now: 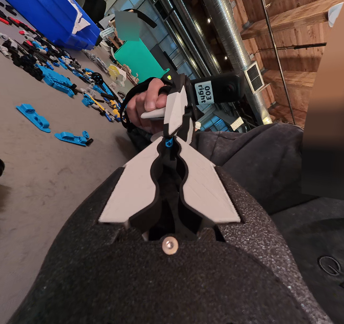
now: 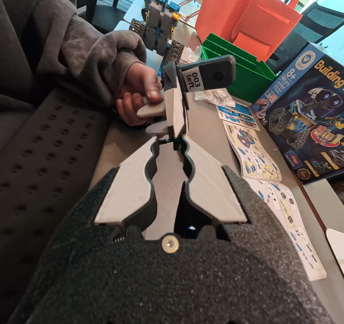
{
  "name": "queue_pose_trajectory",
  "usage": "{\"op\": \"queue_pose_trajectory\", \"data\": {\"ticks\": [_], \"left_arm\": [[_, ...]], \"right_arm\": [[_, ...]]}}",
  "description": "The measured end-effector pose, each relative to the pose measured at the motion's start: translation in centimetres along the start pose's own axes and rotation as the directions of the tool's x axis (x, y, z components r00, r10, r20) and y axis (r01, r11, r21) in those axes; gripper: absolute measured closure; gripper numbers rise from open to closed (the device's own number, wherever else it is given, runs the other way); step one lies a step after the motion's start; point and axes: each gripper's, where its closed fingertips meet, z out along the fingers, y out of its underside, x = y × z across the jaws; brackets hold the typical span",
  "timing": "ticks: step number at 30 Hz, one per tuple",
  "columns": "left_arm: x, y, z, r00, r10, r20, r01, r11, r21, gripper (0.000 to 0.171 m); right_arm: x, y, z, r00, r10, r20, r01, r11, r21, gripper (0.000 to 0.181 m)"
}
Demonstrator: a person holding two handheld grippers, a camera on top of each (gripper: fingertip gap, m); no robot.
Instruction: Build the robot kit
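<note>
The grey tabletop filled the left wrist view's left side, and a large blue plastic bin stood at its far end. Beside the bin rose a flat teal-green board. A dark grey sweatshirt of the person closed off the right of that view. In the right wrist view, a pair of orange cardboard carriers stood behind a green plastic tray, with a dark blue building-set box to their right. A grey tracked model of building pieces stood farther back. An open instruction booklet lay flat beside the box, and a crinkled clear plastic bag lay near the tray.

A long scatter of loose blue, black and red building pieces ran across the table below the bin, with two flat blue plates lying apart from it.

The left gripper, with white fingers lined in black, was clamped on a small blue pin with a cross-shaped end, held up off the table. The right gripper met it tip to tip; its fingers were drawn in on a thin black axle piece with a teal end, which joined the same small part. Each gripper's body and the hand holding it blocked the table beyond the tips.
</note>
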Motion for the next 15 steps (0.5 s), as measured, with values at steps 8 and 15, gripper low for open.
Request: {"op": "queue_pose_trajectory", "data": {"ticks": [8,15], "left_arm": [[0.09,1.07,-0.23,0.999,0.048,0.023,-0.046,0.995,-0.089,0.166],[0.64,1.04,-0.37,0.999,0.002,-0.033,-0.005,0.996,-0.089,0.166]], "right_arm": [[-0.90,0.06,0.10,0.998,-0.007,0.058,0.007,1.000,-0.001,0.158],[-0.93,-0.21,0.34,0.999,-0.041,0.035,0.042,0.999,-0.003,0.159]]}}
